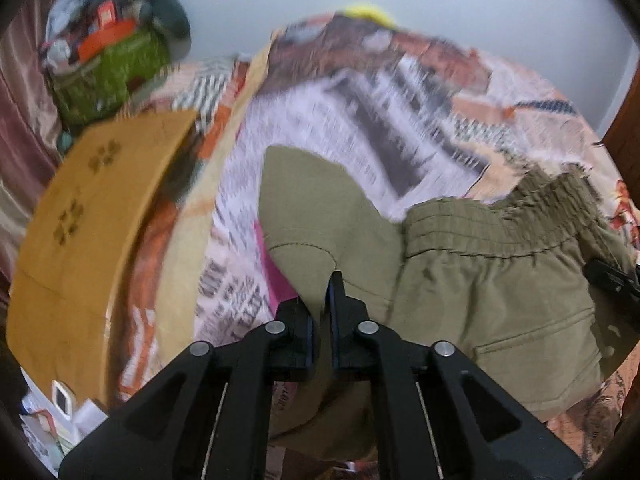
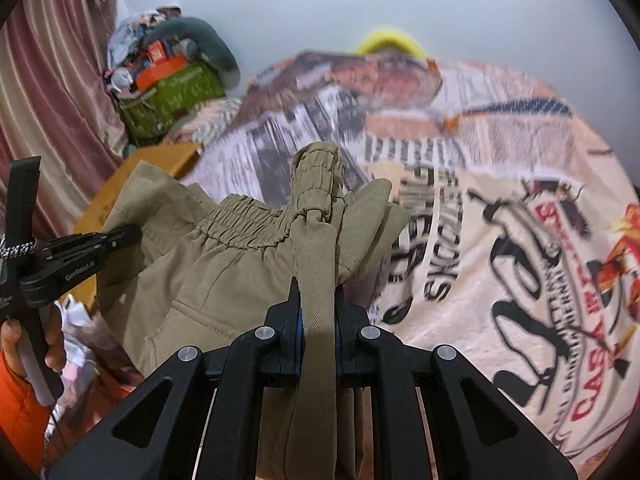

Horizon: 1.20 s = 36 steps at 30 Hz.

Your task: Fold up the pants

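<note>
- We're pinching the olive pants (image 1: 480, 288) in both claws, left claw (image 1: 322, 316) on a hem fold, right claw (image 2: 318, 312) on bunched fabric.
- They're hanging soft and light above the printed bed cover (image 2: 500, 200), so we're gripping seams and waistband (image 2: 240, 224).

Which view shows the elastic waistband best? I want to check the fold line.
The left wrist view: the gathered elastic waistband of the olive cotton pants lies spread across the frame. The right wrist view shows it bunched, partly hidden behind folded fabric.
</note>
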Available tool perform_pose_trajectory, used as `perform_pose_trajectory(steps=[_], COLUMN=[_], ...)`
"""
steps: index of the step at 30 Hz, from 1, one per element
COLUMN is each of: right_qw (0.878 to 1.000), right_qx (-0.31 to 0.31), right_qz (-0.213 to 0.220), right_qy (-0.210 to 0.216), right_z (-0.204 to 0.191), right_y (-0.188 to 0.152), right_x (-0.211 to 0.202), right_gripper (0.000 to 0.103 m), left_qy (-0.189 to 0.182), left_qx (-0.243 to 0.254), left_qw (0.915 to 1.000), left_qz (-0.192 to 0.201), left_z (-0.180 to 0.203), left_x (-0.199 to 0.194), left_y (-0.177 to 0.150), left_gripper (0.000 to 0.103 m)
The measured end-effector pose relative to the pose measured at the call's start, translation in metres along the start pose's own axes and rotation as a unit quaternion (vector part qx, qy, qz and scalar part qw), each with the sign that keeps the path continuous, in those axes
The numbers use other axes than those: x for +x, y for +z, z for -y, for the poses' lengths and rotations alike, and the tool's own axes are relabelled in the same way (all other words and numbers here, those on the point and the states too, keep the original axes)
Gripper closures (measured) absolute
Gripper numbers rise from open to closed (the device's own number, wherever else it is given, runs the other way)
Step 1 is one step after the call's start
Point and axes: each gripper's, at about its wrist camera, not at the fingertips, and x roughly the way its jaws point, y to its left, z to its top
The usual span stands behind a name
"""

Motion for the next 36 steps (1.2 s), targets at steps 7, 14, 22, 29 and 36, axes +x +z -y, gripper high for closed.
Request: perform_pose_trajectory(steps=[7,14,22,29,36], right_qw=[1.0,0.998,0.998,0.989,0.97], right_qx=[0.012,0.022,0.017,-0.021,-0.053], right_qz=[-0.009,-0.013,0.052,0.144,0.238], right_qy=[-0.027,-0.049,-0.031,-0.013,-0.001], right_z=[0.016,0.019,-0.007,-0.051,-0.087], right_y=[-0.02,-0.027,-0.033,-0.036,-0.059], right_x=[-0.004,-0.033,-0.116,-0.214,-0.307], right_gripper=[0.077,0.057,0.056,0.05,0.05], left_qy=[0.045,0.062,0.034,-0.005,-0.028], left_qx=[-0.016,0.031,0.065,0.073,0.08], left_qw=[0.9982,0.997,0.9961,0.9879,0.9705], left_qz=[-0.036,-0.033,0.049,0.137,0.225], left_z=[-0.026,-0.016,0.022,0.054,0.078], left_x=[0.026,-0.013,-0.136,-0.255,-0.365], left_y=[-0.019,-0.029,-0.037,-0.055,-0.106], left_gripper=[0.063,0.061,0.054,0.05,0.049])
